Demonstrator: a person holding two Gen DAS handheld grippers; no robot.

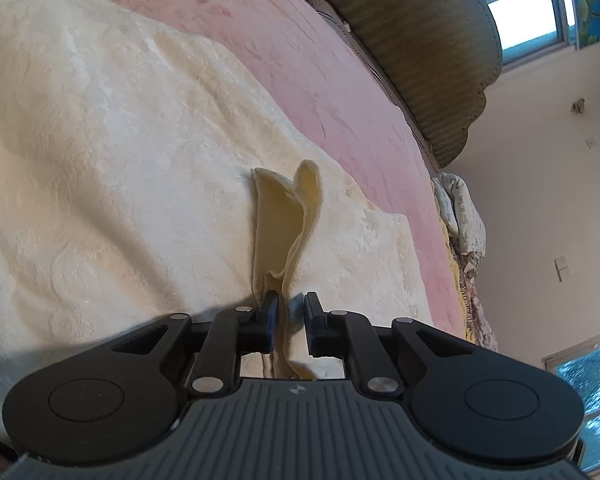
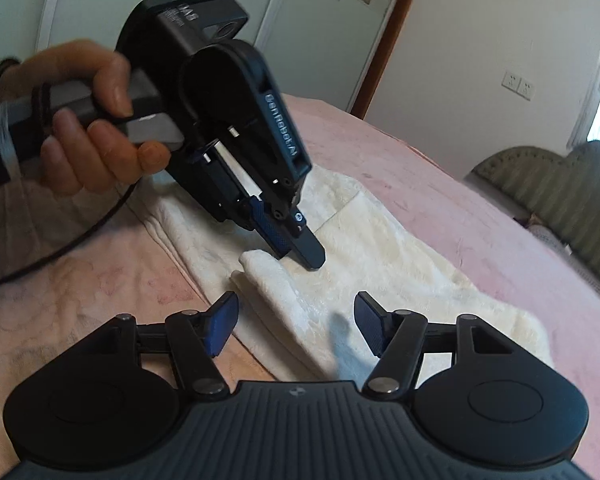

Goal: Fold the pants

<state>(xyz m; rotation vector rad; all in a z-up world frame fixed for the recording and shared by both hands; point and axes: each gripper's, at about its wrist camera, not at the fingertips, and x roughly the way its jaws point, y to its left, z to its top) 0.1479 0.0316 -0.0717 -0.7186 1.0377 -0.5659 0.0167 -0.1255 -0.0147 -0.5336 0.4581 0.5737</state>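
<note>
Pants: cream, fluffy pants (image 1: 112,168) lie spread flat on the bed, one edge doubled over into a thick fold (image 2: 268,276) nearest the right gripper.
Pinched strip: a narrow yellowish ridge of the fabric (image 1: 288,216) stands up off the surface and runs back between the left jaws.
Left gripper (image 1: 291,312): jaws nearly closed, with that strip of the pants between them; the gap looks a little wider than the cloth, so I cannot tell whether they truly grasp it.
Left hand (image 2: 96,120): wrapped round the handle, a black cable (image 2: 60,248) trailing below.
Writing: white raised lettering on the left gripper's side, seemingly "GenRobot.AI", blurred.
Right gripper (image 2: 296,320): jaws spread wide, released, hovering just over the folded edge.
Bed: pink cover (image 1: 284,52) under the pants.
Headboard (image 1: 420,52): olive, ribbed, padded.
Wall: a double socket (image 2: 518,85).
</note>
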